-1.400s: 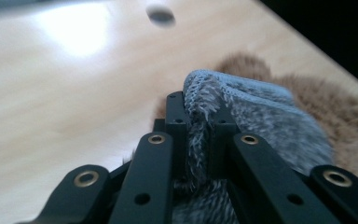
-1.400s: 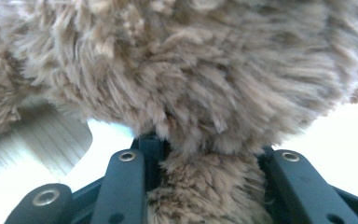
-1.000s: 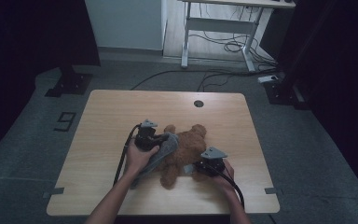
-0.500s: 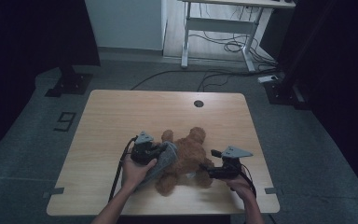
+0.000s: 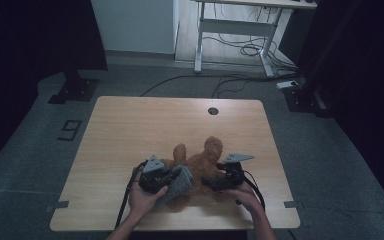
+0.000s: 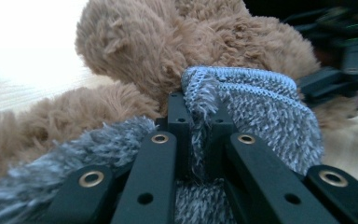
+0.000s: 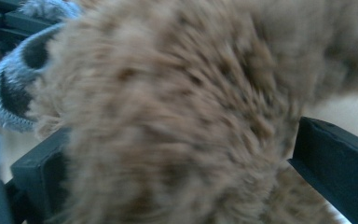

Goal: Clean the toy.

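Observation:
A brown teddy bear [image 5: 206, 161] lies on the wooden table [image 5: 145, 125] near its front edge. A grey fuzzy knit cloth [image 5: 181, 183] wraps its left side. My left gripper [image 5: 171, 178] is shut on that cloth's ribbed hem [image 6: 261, 116], right against the bear's fur [image 6: 168, 46]. My right gripper [image 5: 208, 183] comes in from the right. Its jaws have just been opening and now stand wide on either side of the bear's furry body [image 7: 177, 116], so my right gripper [image 7: 177, 168] is no longer pinching it. The grey cloth [image 7: 9, 93] shows beyond it.
A round cable hole [image 5: 213, 110] sits near the table's far edge. Beyond the table are a white desk frame [image 5: 235, 30], floor cables [image 5: 240, 50] and two black stand bases [image 5: 75, 90] [image 5: 305, 97]. A tape mark [image 5: 69, 130] lies on the floor at left.
My left hand has drawn the grey cloth and the bear toward the near edge. My right gripper swung out to the right, came back, and its jaws spread wide around the bear.

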Demonstrator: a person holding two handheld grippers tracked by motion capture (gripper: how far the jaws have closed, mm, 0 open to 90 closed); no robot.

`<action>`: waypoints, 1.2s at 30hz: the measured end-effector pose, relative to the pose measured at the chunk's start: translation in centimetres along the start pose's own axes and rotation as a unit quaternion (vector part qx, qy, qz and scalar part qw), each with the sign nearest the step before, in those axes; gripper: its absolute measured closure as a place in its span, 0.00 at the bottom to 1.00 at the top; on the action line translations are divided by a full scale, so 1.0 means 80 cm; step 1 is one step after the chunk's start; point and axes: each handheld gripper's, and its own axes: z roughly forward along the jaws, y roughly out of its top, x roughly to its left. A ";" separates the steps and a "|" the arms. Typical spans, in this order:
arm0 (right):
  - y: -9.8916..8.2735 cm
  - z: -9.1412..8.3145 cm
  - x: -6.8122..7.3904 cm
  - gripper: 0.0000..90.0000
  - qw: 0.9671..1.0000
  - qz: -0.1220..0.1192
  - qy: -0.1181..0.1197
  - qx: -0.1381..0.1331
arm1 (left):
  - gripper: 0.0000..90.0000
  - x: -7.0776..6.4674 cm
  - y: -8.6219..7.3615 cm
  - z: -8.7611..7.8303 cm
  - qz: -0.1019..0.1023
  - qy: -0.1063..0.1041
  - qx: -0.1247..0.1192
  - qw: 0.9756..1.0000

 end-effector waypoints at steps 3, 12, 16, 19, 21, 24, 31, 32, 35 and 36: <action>-0.012 0.005 -0.005 0.19 0.999 0.010 0.042 -0.004 | 0.93 -0.002 -0.004 -0.003 0.000 -0.001 -0.003 1.000; -0.006 0.000 0.016 0.59 0.998 -0.064 0.002 -0.021 | 0.93 0.003 -0.001 -0.005 -0.011 0.000 -0.028 1.000; 0.003 0.012 0.021 0.65 0.995 -0.072 -0.047 -0.056 | 0.92 0.025 0.026 0.001 -0.038 -0.003 -0.022 0.999; 0.011 0.015 0.020 0.67 0.987 -0.084 -0.097 -0.091 | 0.92 0.035 0.048 0.007 -0.045 -0.003 -0.030 0.999; 0.016 0.013 0.017 0.67 0.981 -0.092 -0.133 -0.110 | 0.92 0.032 0.066 0.011 -0.041 -0.006 -0.040 0.998; 0.013 0.011 0.013 0.67 0.976 -0.104 -0.148 -0.119 | 0.92 0.014 0.097 0.026 -0.020 -0.016 -0.046 0.999; -0.007 0.011 0.030 0.67 0.969 -0.163 -0.150 -0.107 | 0.92 -0.044 0.148 0.107 0.027 -0.022 -0.012 0.999; -0.009 0.010 0.031 0.67 0.968 -0.170 -0.150 -0.105 | 0.92 -0.050 0.148 0.120 0.039 -0.009 -0.002 0.999; -0.018 0.008 0.029 0.67 0.968 -0.174 -0.149 -0.101 | 0.92 -0.051 0.141 0.145 0.030 -0.004 0.019 0.999; -0.022 0.008 0.028 0.68 0.969 -0.173 -0.147 -0.099 | 0.91 -0.048 0.137 0.150 0.031 0.002 0.025 0.999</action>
